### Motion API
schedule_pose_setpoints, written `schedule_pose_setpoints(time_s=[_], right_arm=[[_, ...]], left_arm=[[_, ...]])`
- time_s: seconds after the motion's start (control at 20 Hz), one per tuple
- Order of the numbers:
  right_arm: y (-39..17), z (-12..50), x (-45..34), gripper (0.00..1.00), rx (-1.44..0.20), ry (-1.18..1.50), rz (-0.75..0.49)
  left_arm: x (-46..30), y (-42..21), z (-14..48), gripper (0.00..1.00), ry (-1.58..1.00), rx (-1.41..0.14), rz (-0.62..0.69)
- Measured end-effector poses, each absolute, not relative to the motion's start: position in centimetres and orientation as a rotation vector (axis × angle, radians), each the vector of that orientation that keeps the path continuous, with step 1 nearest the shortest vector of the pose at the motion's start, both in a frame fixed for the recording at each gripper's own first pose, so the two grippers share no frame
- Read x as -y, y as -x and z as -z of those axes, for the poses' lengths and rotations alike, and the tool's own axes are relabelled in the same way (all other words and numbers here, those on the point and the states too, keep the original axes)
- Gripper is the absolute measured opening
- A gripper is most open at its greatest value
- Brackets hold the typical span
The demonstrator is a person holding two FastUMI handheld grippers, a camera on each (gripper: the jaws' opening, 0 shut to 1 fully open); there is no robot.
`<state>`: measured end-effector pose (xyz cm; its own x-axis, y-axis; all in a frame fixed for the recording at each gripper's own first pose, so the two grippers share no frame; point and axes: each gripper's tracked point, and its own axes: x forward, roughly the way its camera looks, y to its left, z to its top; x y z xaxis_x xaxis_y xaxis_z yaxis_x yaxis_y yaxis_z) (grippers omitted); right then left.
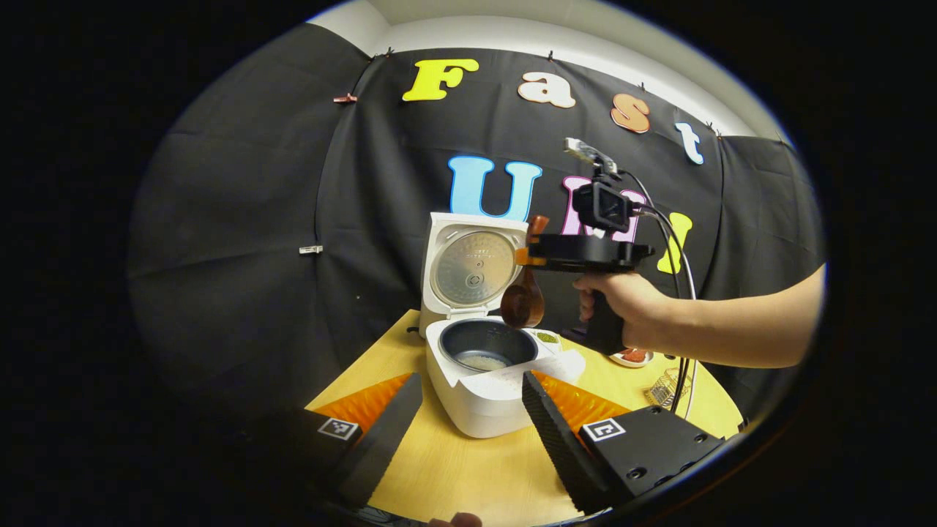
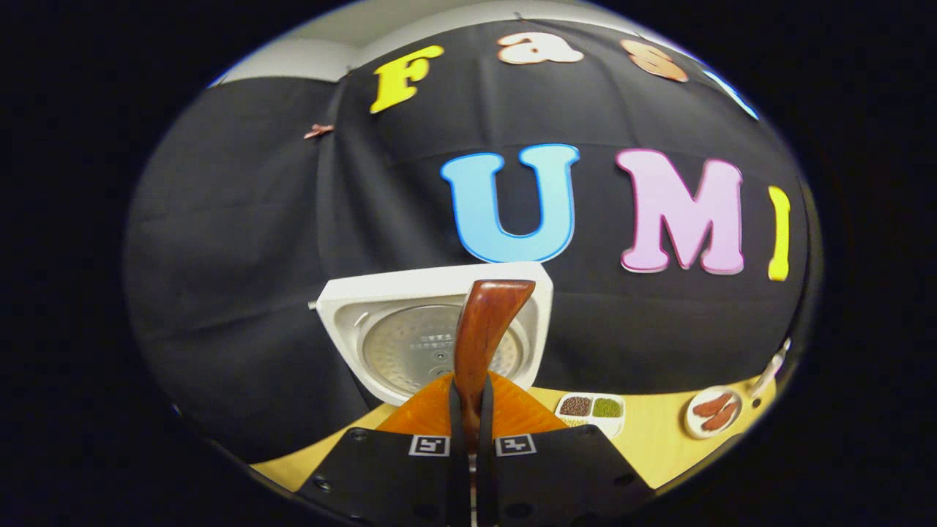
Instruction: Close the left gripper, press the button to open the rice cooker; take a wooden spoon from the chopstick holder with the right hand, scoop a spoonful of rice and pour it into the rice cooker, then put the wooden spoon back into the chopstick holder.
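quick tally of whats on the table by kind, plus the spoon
rice cooker: 1
wooden spoon: 1
divided tray of grains: 1
small plate of reddish food: 1
wire basket: 1
total: 5

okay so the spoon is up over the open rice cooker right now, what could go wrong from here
1. The wooden spoon hangs bowl-down from the right gripper, clamped only on its handle; it could swing or slip on the way back to the holder.
2. Its bowl sits above the pot's back edge, close to the raised lid, so leftover grains may drop outside the rice cooker.
3. The cable trails over the table and could snag.
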<state>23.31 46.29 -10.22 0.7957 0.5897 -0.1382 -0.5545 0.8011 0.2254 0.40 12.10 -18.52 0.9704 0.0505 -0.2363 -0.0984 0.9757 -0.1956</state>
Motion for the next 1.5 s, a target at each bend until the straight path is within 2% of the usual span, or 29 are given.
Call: schedule_pose_setpoints(time_s=[0.25,0.75,1.05,1.1,1.15,1.5], right_arm=[[-23.1,6.9,-40.7,0.08,-0.200,-0.359,-0.569],[-22.8,4.8,-25.6,0.08,-0.112,-0.378,-0.431],[-22.9,6.4,-15.5,0.08,-0.102,-0.361,-0.329],[-22.9,6.9,-13.6,0.12,-0.104,-0.362,-0.313],[-22.9,7.3,-12.0,0.07,-0.105,-0.363,-0.297],[-23.3,11.6,-2.3,0.08,-0.121,-0.321,-0.207]], left_arm=[[-10.3,-0.9,17.3,0.95,0.187,-0.218,-0.049],[-6.4,-1.3,15.3,0.95,0.160,-0.203,-0.009],[-3.8,-1.4,14.7,0.95,0.145,-0.200,0.004],[-3.4,-1.6,14.6,0.95,0.145,-0.201,0.003],[-2.9,-1.7,14.6,0.95,0.146,-0.203,0.001],[-0.1,-2.6,14.5,0.95,0.122,-0.215,-0.019]])
